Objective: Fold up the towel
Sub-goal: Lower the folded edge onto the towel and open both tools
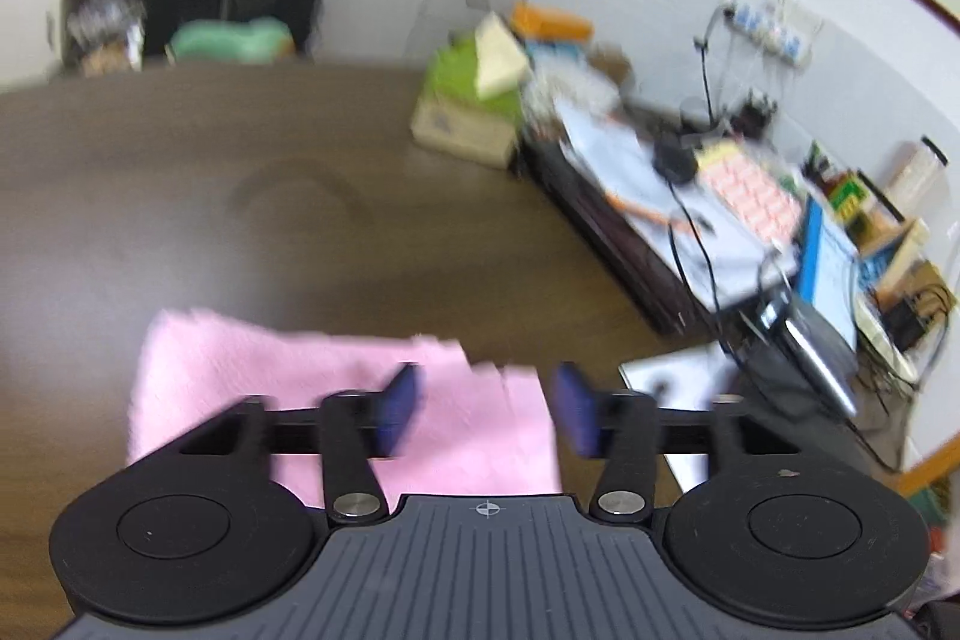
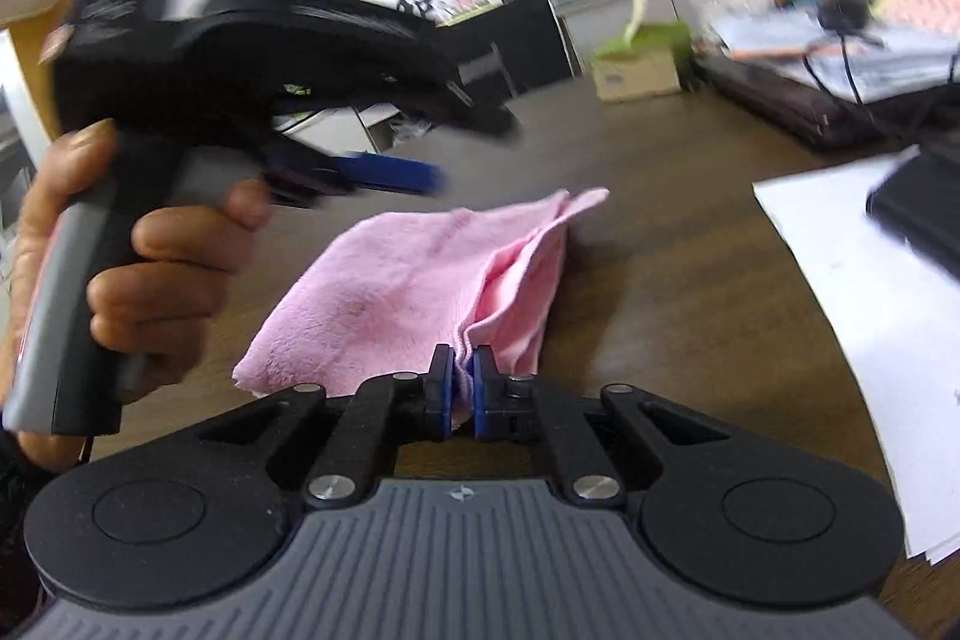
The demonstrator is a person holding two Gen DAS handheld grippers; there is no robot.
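Towel (image 2: pixel 420 280), pink and folded over, lies on the brown table (image 2: pixel 660 280), long axis running near-left to far-right. Left gripper (image 2: pixel 420 175) hovers above its left side, jaws wide and empty. Right gripper (image 2: pixel 461 388) pinches the near corner's layered edges. Bare table lies beyond; white paper (image 2: pixel 870 340) crowds the right.

The towel (image 2: pixel 420 280) lies folded on the surface (image 2: pixel 660 250), a sheet of paper (image 2: pixel 870 340) to its right. A cardboard box (image 2: pixel 636 76) stands behind it at the surface's far edge.
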